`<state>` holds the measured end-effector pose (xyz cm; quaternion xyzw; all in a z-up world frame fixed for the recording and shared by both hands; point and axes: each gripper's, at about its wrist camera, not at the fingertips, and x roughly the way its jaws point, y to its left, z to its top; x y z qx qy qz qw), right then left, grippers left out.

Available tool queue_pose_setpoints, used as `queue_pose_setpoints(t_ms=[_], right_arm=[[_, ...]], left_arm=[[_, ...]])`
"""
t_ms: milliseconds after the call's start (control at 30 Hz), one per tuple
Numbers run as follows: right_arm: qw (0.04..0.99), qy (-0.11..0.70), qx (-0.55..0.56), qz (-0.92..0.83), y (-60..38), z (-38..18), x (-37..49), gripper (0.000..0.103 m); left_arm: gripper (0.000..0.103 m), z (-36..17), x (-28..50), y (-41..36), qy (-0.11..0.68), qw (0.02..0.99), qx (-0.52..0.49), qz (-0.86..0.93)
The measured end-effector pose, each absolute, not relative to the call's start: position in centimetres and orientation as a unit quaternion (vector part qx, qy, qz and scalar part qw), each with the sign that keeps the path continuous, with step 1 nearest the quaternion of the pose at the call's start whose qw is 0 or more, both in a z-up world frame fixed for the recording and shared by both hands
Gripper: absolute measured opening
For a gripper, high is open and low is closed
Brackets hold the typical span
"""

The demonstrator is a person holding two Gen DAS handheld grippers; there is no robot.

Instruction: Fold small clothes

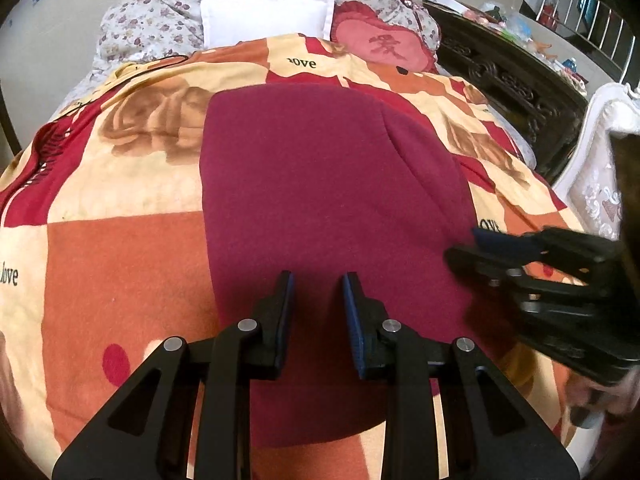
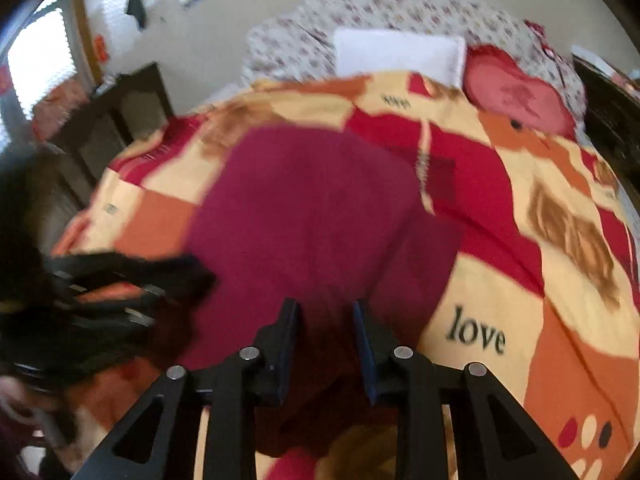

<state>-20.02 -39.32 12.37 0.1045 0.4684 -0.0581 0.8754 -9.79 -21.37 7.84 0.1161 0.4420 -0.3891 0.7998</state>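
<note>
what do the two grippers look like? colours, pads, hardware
Both are alike: left gripper and right gripper have matte black angular linkage arms with triangular cutouts, round silver pivot pins, and two flat fingers faced with ribbed blue pads. No cables, markings or sleeves visible.

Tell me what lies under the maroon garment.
The maroon garment lies flat on a patchwork quilt printed with roses and "love". The quilt shows all around it; the part beneath, and anything there, is covered.
</note>
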Motion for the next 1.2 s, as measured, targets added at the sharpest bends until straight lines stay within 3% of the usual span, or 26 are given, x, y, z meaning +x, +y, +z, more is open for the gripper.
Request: queue_pose_setpoints(t_ms=[233,367,433,500,567,600,900,1067,1100,1133,1200], right_arm=[[0.878,0.451,0.149,-0.062,-40.0,13.4,-21.2,0.026],[0.892,0.418,0.156,-0.073,-39.8,15.2,-21.8,0.031],[0.895,0.403,0.169,-0.091,-40.4,15.5,-21.9,0.036],[0.895,0.385,0.200,-0.100,-41.4,15.2,-22.2,0.061],[0.887,0.382,0.237,-0.109,-42.7,14.0,-22.3,0.075],[0.881,0.386,0.254,-0.106,-43.3,13.2,-22.1,0.075],[0.853,0.365,0.370,-0.045,-46.9,8.9,-20.9,0.086],[0.849,0.378,0.368,0.009,-45.6,8.3,-19.1,0.086],[0.850,0.388,0.355,0.011,-45.0,8.3,-18.7,0.078],[0.852,0.390,0.349,0.010,-44.8,8.4,-18.5,0.063],[0.851,0.391,0.349,0.010,-44.6,8.7,-18.7,0.053]], left_arm=[[0.025,7.9,-10.1,-21.5,0.437,0.804,0.130,-0.381],[0.031,8.1,-9.8,-21.3,0.445,0.802,0.122,-0.380],[0.031,8.6,-9.3,-20.8,0.455,0.794,0.103,-0.389],[0.036,9.2,-8.4,-19.8,0.460,0.787,0.064,-0.405],[0.070,9.4,-7.3,-18.8,0.463,0.786,0.027,-0.409],[0.074,9.3,-6.6,-18.3,0.464,0.786,0.005,-0.408],[0.074,5.2,-2.9,-18.5,0.521,0.743,-0.049,-0.417],[0.084,3.3,-2.7,-20.4,0.534,0.725,-0.066,-0.431],[0.084,3.2,-2.7,-20.6,0.539,0.721,-0.065,-0.431],[0.080,3.3,-2.6,-20.7,0.540,0.722,-0.060,-0.429],[0.067,4.3,-2.9,-20.6,0.538,0.723,-0.050,-0.431]])
